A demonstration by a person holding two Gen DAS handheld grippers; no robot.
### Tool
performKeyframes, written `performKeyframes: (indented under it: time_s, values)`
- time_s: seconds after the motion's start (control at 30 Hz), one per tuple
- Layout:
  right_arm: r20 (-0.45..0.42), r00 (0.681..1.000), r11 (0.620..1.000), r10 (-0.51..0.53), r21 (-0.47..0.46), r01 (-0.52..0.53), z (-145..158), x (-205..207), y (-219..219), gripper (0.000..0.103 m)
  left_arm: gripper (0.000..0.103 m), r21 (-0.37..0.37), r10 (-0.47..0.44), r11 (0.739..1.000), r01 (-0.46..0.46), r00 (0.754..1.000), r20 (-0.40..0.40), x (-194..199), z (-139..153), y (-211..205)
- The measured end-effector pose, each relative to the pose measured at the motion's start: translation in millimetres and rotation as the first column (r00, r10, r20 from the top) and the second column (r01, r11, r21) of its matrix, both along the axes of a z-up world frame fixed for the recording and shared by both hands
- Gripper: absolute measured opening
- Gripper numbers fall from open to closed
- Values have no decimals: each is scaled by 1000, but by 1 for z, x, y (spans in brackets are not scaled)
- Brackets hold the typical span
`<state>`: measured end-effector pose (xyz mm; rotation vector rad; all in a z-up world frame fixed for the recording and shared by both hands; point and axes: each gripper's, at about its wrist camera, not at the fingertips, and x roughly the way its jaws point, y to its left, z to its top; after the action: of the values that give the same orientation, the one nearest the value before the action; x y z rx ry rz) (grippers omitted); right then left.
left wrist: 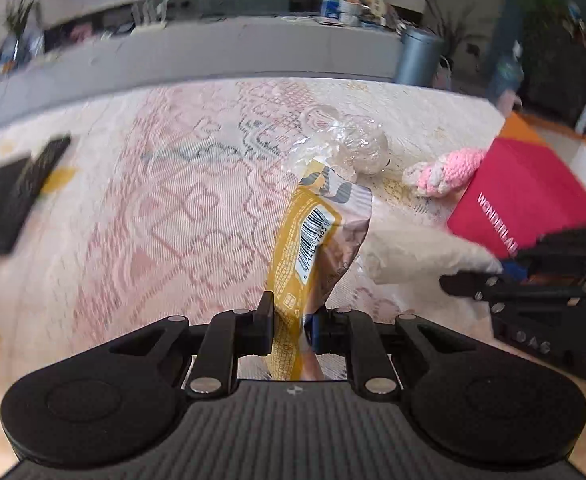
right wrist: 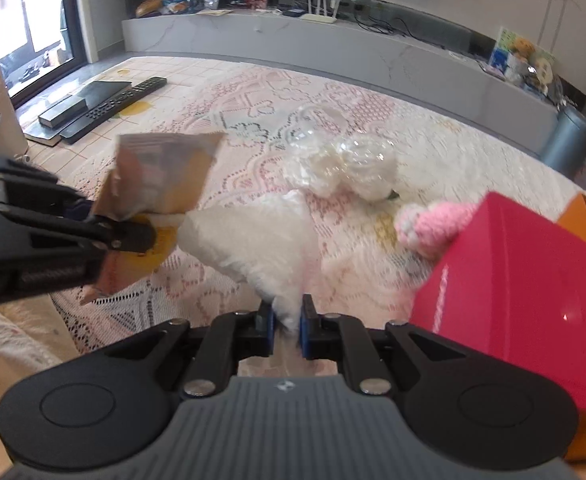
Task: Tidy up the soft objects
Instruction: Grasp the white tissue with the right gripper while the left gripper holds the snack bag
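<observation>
left gripper (left wrist: pixel 293 320): clamped on yellow wrapper (left wrist: pixel 313 240) (lifted) | right gripper (right wrist: pixel 287 326): pinching white cloth (right wrist: pixel 253 240)

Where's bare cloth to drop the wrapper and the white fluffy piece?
Free: the wide lace tablecloth stretch between the remotes and the crumpled clear plastic. Crowded: the right side, where plastic, pink knitted toy and red box bunch together. Left gripper holds the yellow wrapper; right gripper the white fluffy piece.
</observation>
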<state>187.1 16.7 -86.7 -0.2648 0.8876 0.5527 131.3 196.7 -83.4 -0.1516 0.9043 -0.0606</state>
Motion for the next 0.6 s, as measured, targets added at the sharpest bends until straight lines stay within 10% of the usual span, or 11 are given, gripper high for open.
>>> performKeyframes:
  time_s: [0.13, 0.6]
  values:
    - [-41, 999, 1000, -26, 7, 27, -9, -2, -5, 11, 18, -185, 71, 980, -80, 996, -54, -7, -9, 16]
    - [25, 999, 999, 36, 9, -36, -14, 12, 6, 57, 34, -115, 129, 985, -129, 992, -10, 0, -18, 12]
